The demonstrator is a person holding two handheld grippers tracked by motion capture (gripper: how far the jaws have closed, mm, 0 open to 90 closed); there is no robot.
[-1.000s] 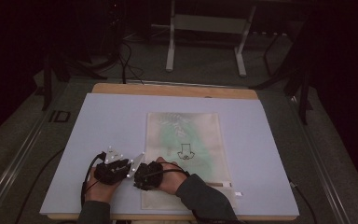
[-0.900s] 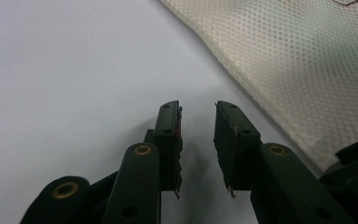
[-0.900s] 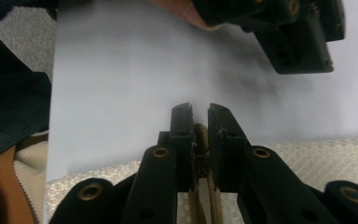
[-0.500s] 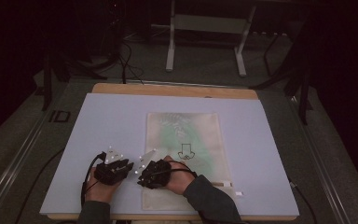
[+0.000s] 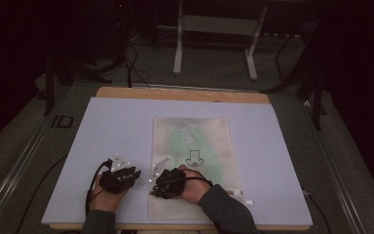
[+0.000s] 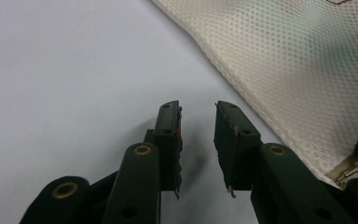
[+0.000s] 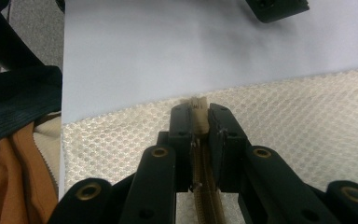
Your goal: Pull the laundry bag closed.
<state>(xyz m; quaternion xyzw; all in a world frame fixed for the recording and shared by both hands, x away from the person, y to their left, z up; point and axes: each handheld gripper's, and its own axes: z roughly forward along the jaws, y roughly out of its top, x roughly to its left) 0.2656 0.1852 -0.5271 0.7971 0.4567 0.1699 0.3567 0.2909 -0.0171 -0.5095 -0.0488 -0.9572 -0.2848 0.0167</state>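
while my hands cover the near left corner of the bag (image 5: 192, 165) in the high view, i can't see the zipper (image 7: 197, 116) there at all. the bag lies flat on the tabletop (image 5: 102, 126), a pale mesh pouch with a green patch and a small dark drawing on it, its lower part tucked under my right arm. my right gripper (image 5: 161, 181) sits at that corner; its own view shows the fingers (image 7: 182, 126) pinched narrow on the beige zipper, whose end pokes out past the tips over white honeycomb mesh. my left gripper (image 6: 196, 126) rests just beside the bag's edge, fingers (image 6: 168, 135) partly apart with bare tabletop between them. the left gripper view cuts the bag off at the top and right.
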